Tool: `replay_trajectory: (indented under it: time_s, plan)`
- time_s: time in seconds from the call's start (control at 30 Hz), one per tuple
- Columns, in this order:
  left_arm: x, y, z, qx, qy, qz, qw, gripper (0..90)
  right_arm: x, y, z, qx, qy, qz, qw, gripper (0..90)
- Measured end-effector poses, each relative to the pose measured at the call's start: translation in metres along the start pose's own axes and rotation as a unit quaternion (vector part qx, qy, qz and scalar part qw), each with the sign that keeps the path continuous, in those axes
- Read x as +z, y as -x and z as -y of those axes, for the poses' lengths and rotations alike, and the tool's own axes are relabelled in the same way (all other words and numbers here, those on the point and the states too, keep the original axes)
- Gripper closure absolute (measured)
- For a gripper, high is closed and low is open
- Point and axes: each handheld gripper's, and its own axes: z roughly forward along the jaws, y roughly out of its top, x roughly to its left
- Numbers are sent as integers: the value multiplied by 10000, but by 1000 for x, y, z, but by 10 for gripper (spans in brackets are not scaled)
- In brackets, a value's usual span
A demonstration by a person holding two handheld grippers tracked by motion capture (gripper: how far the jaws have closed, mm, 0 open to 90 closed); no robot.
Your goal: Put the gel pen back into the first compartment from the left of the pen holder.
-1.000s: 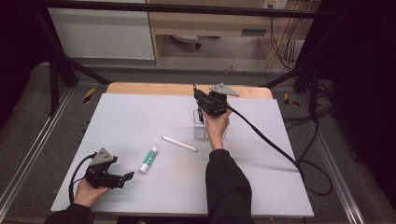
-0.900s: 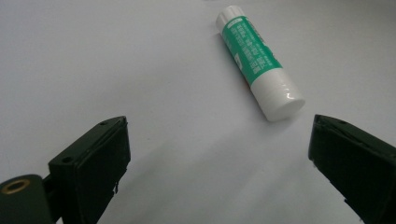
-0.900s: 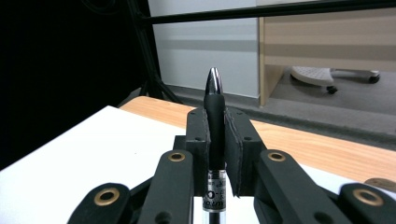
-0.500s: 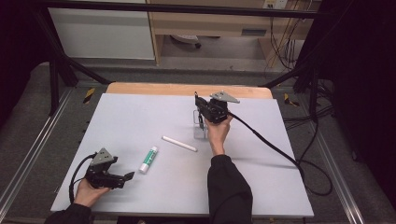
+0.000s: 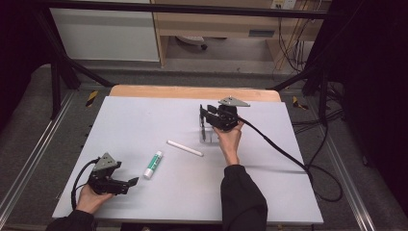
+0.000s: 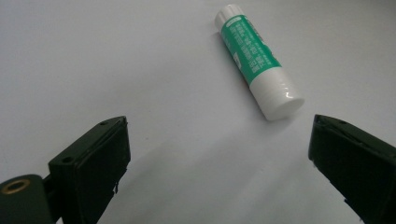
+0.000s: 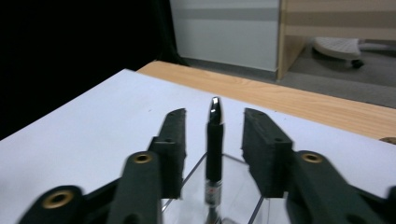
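Observation:
A black pen (image 7: pixel 215 140) with a silver tip stands upright in a clear holder (image 7: pixel 236 186) at the table's far middle. My right gripper (image 7: pixel 214 115) sits around it. Its jaws have just been opening, and the pen stands between them with a gap on each side. In the high view the right gripper (image 5: pixel 206 117) hovers over the clear holder (image 5: pixel 208 135). At the near left my left gripper (image 5: pixel 127 184) rests open on the table. A green and white glue stick (image 6: pixel 259 60) lies just ahead of its jaws (image 6: pixel 219 135), untouched.
A white stick (image 5: pixel 184 147) lies flat between the glue stick (image 5: pixel 153 164) and the holder. The grey table top (image 5: pixel 269 192) ends in a wooden strip (image 5: pixel 192 92) at the far edge. The right gripper's cable (image 5: pixel 288 156) trails off to the right.
The right gripper's jaws have spread apart above the clear holder and the hand has shifted slightly. The left gripper and the loose items have stayed where they were.

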Motion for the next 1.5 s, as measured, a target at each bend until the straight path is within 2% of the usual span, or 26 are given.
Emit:
replay_trajectory:
  time_s: [0.1, 0.17, 0.23, 0.33, 0.43, 0.47, 0.57, 0.67, 0.8, 0.97, 1.07, 1.33, 1.5]
  plan:
    - [0, 0, 0, 11, -12, -8, 10000, 54, -9, -2, -3, -80, -173, -173, 9997, 444]
    - [0, 0, 0, 11, -16, -13, 10000, 55, -17, -4, -4, -193, -225, -168, 9994, 408]
    - [0, 1, 0, 23, -18, -20, 10000, 54, -25, -4, -5, -174, -268, -273, 9991, 320]
    - [1, 1, 0, 27, -31, -20, 10000, 54, -32, -5, -4, -229, -484, -440, 9976, 227]
    - [1, 1, 0, 29, -34, -22, 10000, 54, -39, -4, -1, -332, -678, -508, 9959, 128]
    - [1, 1, 0, 31, -34, -23, 10000, 54, -41, -4, 1, -299, -744, -504, 9955, 95]
    - [1, 1, 0, 32, -38, -29, 10000, 54, -47, -3, 5, -341, -962, -435, 9938, 46]
    - [1, 1, 0, 28, -37, -31, 10000, 54, -54, -2, 8, -465, -1055, -374, 9926, 35]
    - [1, 1, 0, 29, -39, -35, 10000, 54, -62, -1, 12, -328, -1063, -425, 9929, 6]
    - [1, 1, 0, 29, -33, -36, 10000, 54, -71, -3, 17, -377, -1079, -321, 9929, 5]
    - [1, 1, 0, 24, -27, -34, 10000, 54, -74, -5, 21, -405, -1143, -347, 9920, 6]
    - [0, 0, 0, 16, -19, -17, 10000, 54, -77, -13, 31, -592, -1334, -645, 9872, 6]
    - [0, -1, 0, 13, -4, -14, 10000, 54, -75, -18, 37, -659, -1409, -616, 9859, 17]
